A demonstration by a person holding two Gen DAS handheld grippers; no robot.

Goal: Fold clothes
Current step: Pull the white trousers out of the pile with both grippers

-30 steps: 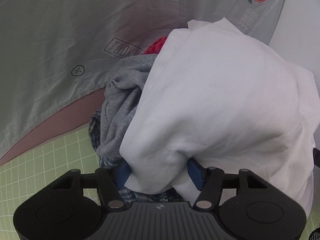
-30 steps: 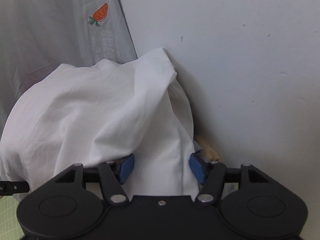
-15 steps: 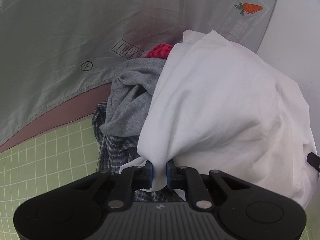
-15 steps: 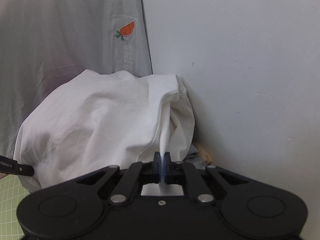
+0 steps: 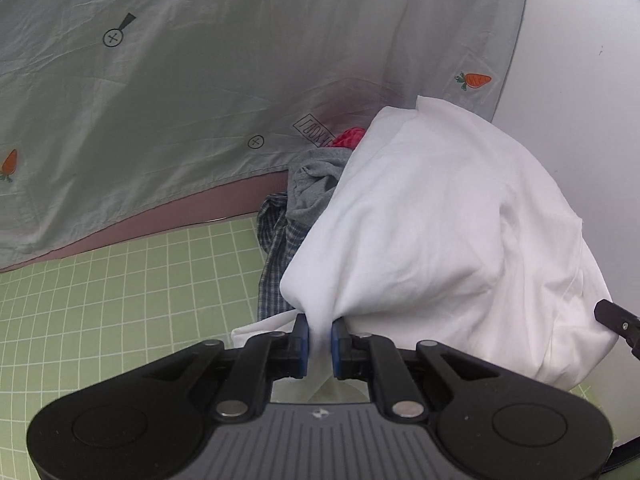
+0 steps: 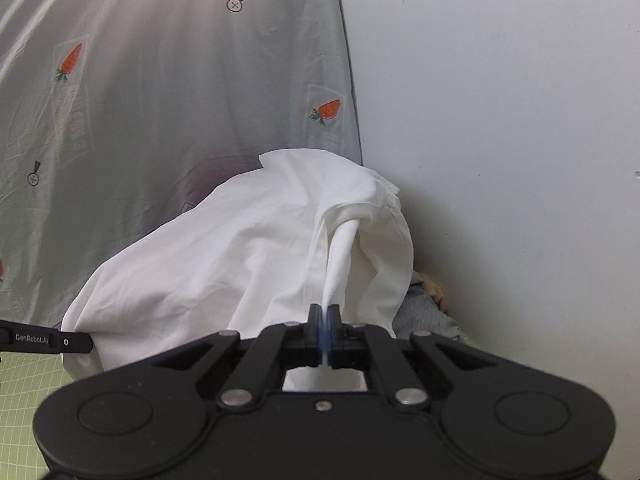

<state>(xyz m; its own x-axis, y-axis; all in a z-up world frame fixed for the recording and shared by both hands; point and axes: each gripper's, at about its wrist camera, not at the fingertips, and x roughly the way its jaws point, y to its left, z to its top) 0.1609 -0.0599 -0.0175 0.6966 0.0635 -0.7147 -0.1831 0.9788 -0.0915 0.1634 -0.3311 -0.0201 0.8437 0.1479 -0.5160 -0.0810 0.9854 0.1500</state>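
Observation:
A white garment (image 5: 440, 232) drapes over a pile of clothes in the corner. My left gripper (image 5: 320, 338) is shut on a bunched fold at its lower left edge. My right gripper (image 6: 325, 330) is shut on a thin pinched fold of the same white garment (image 6: 248, 264) near its right side. Under it lie a grey garment (image 5: 316, 184), a blue plaid shirt (image 5: 276, 252) and something red (image 5: 350, 137). Part of the right gripper (image 5: 618, 320) shows at the right edge of the left wrist view.
A green grid mat (image 5: 120, 300) covers the table. A pale grey sheet with carrot prints (image 5: 240, 60) hangs behind the pile. A white wall (image 6: 500, 120) stands at the right. More grey cloth (image 6: 424, 312) lies by the wall.
Both grippers went from open around the white garment to shut on it. They then pulled back and the garment stretched toward them.

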